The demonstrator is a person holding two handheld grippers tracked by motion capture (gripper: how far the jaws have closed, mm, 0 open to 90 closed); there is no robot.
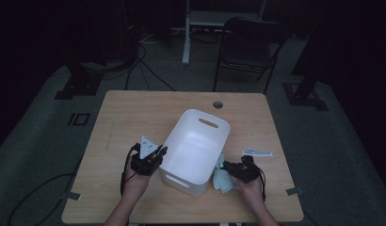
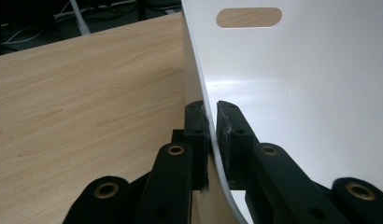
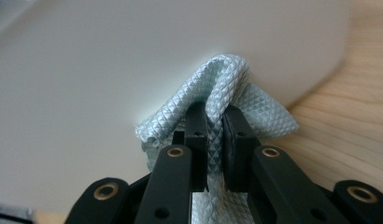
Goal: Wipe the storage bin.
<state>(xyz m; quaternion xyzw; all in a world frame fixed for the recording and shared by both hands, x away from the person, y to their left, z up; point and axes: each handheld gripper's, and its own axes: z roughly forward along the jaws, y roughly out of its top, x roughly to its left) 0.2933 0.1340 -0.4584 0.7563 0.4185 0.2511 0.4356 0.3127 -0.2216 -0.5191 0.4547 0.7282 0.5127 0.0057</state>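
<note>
Left gripper (image 2: 212, 140) clamps white bin (image 1: 196, 150) wall; bin interior seemingly bare.

A dim room around a pale wooden table

The table (image 1: 134, 117) stood on grey carpet (image 1: 36, 136), with a round cable hole (image 1: 218, 104) near its far edge. Beyond it a dark folding chair (image 1: 250, 47) faced the table, beside a white desk frame (image 1: 200, 21). Black cables (image 1: 144, 70) trailed across the floor, and the surroundings lay in darkness.
</note>
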